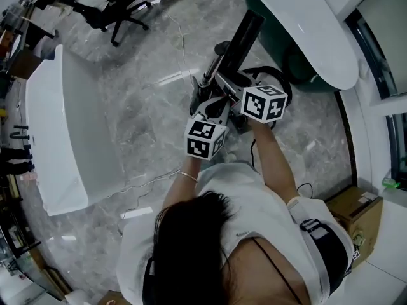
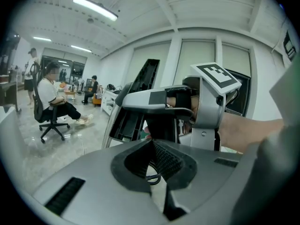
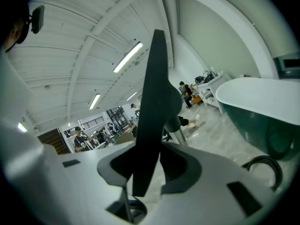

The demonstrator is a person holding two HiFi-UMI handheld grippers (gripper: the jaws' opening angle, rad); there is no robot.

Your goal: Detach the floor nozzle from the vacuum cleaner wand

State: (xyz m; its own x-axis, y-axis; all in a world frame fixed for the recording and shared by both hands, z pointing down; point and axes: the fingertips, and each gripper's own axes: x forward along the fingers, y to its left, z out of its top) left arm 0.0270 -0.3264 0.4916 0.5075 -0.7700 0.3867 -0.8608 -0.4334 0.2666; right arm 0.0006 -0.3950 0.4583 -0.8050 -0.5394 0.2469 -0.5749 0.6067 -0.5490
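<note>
I hold the vacuum cleaner up over the grey marble floor. Its black floor nozzle [image 1: 245,33] sticks up and away from me; in the right gripper view it is a dark slab [image 3: 152,93] seen edge-on. My right gripper [image 1: 238,91] [image 3: 152,161] has the slab between its jaws, both pads against it. In the left gripper view the nozzle's hollow underside [image 2: 136,102] sits above a grey vacuum part [image 2: 154,97]. My left gripper [image 1: 210,116] [image 2: 152,146] is shut close below that part, pads together, with only a thin black cord loop [image 2: 153,177] showing behind the tips.
A long white table [image 1: 63,132] stands at the left and a curved white counter [image 1: 305,24] on a dark green base at the upper right. Office chairs [image 1: 121,11], a cardboard box [image 1: 353,211] and a floor cable [image 1: 146,183] lie around. A seated person [image 2: 51,97] is far off.
</note>
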